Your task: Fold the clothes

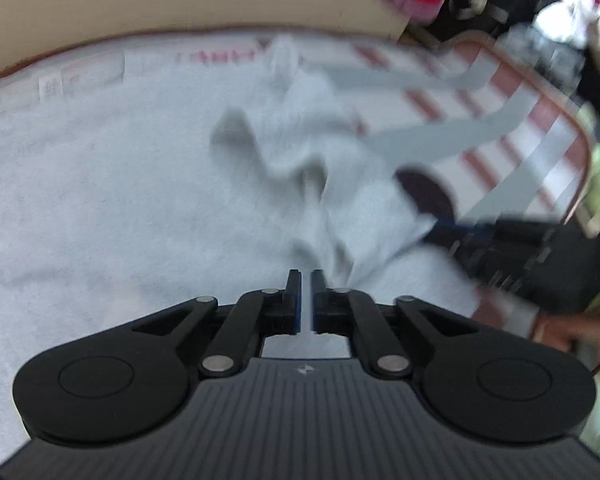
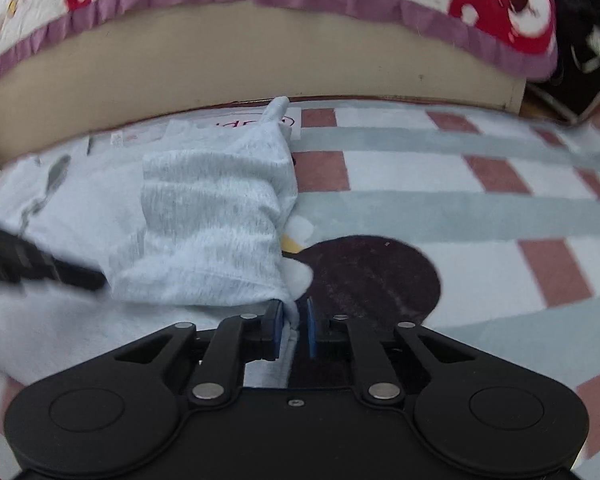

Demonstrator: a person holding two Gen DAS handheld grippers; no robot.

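Right gripper (image 2: 296, 320) is pinching the hem of a pale grey garment (image 2: 204, 216), jaws nearly together on the cloth. Left gripper (image 1: 306, 296) is sitting over the same garment, jaws narrow, probably nipping a fold; blur hides contact. Garment is lying half-bunched on a checked rug (image 2: 480, 208) beside a bed base (image 2: 260, 60).

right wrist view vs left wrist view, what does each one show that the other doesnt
Only the right wrist view: the right gripper pinching the grey garment's edge, and the whole dark round patch on the rug.

Only the left wrist view: the left gripper, nearly shut over flat cloth; whether it grips is unclear.

Both: the garment, the striped rug, the beige panel.
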